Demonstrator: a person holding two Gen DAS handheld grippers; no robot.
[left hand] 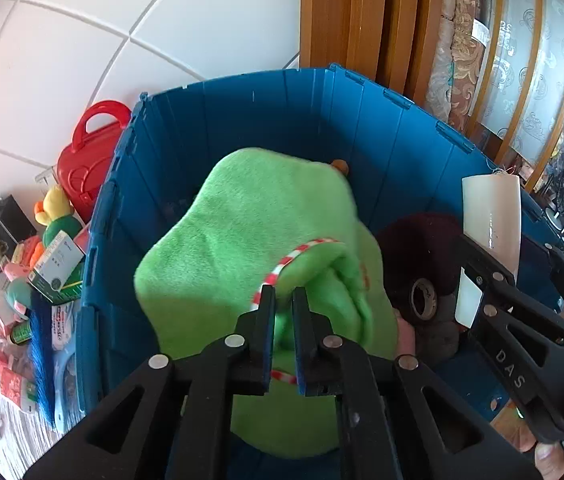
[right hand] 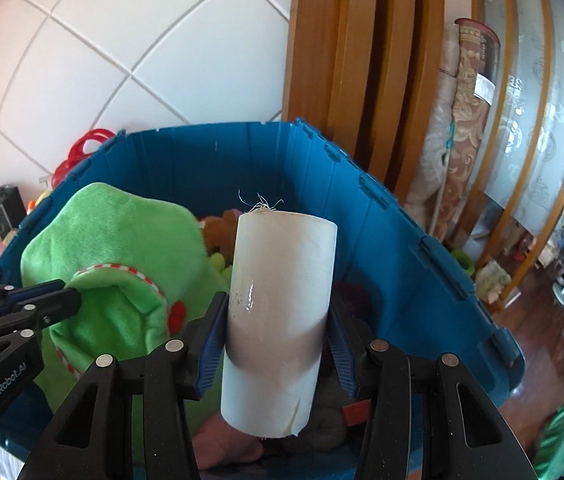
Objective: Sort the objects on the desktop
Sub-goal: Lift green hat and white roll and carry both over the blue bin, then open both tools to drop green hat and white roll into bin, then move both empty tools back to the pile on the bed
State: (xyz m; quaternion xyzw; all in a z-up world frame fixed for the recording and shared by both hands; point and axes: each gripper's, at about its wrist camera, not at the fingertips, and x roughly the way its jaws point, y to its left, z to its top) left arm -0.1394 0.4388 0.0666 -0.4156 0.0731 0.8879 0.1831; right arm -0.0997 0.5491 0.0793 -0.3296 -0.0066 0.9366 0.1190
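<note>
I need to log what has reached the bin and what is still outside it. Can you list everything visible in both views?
Storage bin: one, blue, centre, open top.
Plush cloth with red-white trim: one, green, over the bin, pinched by the left gripper.
Roll: one, white, over the bin, between the right gripper's pads.
Tape roll: one, dark, inside the bin.
Case with handle: one, red, left of the bin.
Duck toy: one, yellow and green, left of the bin.
Small boxes: several, mixed colours, on the table left of the bin.
Brush: one, blue, left of the bin.
Rolled rug: one, patterned, standing behind the bin.
Left gripper: one, black, shut on the cloth.
Right gripper: one, black, blue pads, holding the roll.
</note>
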